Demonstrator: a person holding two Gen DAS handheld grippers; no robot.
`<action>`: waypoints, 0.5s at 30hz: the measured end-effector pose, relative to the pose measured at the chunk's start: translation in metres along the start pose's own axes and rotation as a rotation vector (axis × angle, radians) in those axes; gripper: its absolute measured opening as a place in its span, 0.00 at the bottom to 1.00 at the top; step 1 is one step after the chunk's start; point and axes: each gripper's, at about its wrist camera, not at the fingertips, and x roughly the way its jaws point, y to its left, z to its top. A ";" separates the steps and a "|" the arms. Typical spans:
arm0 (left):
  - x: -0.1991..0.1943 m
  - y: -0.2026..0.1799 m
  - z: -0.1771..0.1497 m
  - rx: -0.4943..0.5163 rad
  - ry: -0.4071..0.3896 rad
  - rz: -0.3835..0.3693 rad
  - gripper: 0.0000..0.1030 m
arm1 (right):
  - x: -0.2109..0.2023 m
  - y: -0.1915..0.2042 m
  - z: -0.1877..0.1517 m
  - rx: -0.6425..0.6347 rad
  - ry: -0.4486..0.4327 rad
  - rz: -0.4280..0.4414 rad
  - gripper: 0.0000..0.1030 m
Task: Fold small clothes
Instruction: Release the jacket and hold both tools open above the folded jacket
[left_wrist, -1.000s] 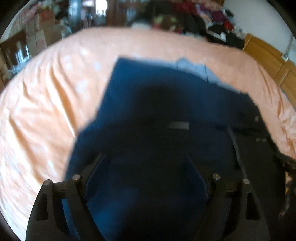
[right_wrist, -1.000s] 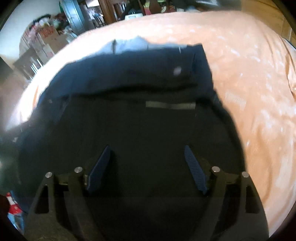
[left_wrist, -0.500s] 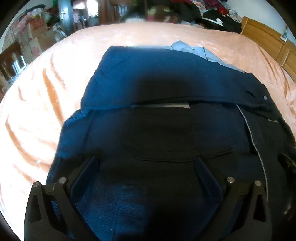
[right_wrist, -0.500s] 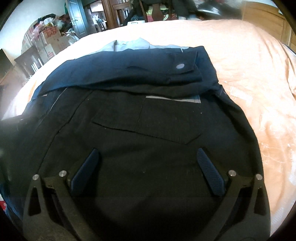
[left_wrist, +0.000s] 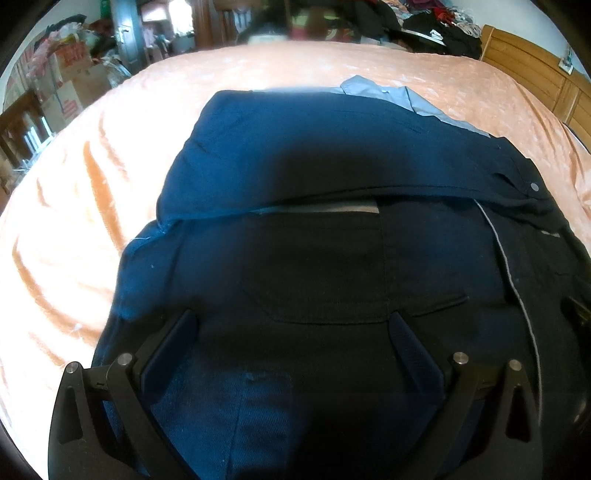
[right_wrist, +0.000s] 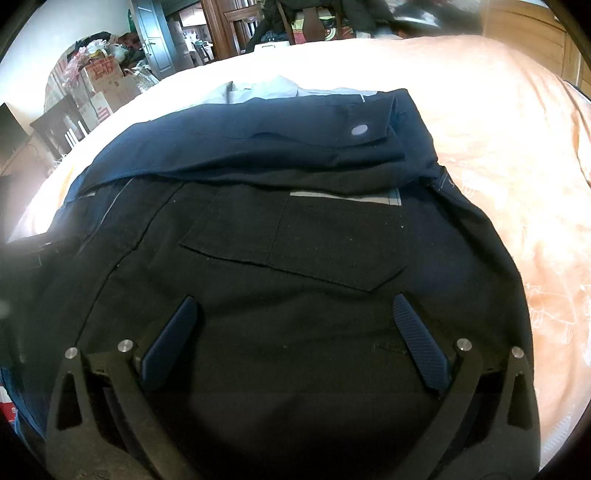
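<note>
A dark navy garment (left_wrist: 314, 177) lies partly folded on an orange bed (left_wrist: 92, 177); its far part is doubled over toward me, with a grey collar (left_wrist: 384, 96) poking out behind. A flap pocket (right_wrist: 295, 240) and a pale round button (right_wrist: 359, 129) show in the right wrist view. My left gripper (left_wrist: 293, 325) hovers open over the garment's near left part, nothing between its fingers. My right gripper (right_wrist: 295, 310) stands open over the near right part, also holding nothing.
Bare orange sheet (right_wrist: 517, 166) spreads on both sides of the garment. A wooden headboard (left_wrist: 535, 62) is at the right. Cardboard boxes (right_wrist: 103, 85), a door (right_wrist: 155, 37) and piles of clothes (left_wrist: 424, 18) crowd the room beyond the bed.
Both grippers have drawn back toward me from the folded garment, and the views have steadied after motion blur. The garment lies still.
</note>
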 end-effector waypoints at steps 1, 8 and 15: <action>0.000 0.000 0.000 0.000 -0.001 0.000 1.00 | 0.000 0.000 0.000 -0.001 0.000 -0.002 1.00; 0.001 0.000 0.000 0.000 -0.002 0.000 1.00 | 0.001 0.000 0.000 -0.001 -0.001 -0.001 1.00; 0.001 0.001 0.000 -0.001 -0.002 0.000 1.00 | 0.002 -0.001 0.000 0.003 -0.002 0.006 1.00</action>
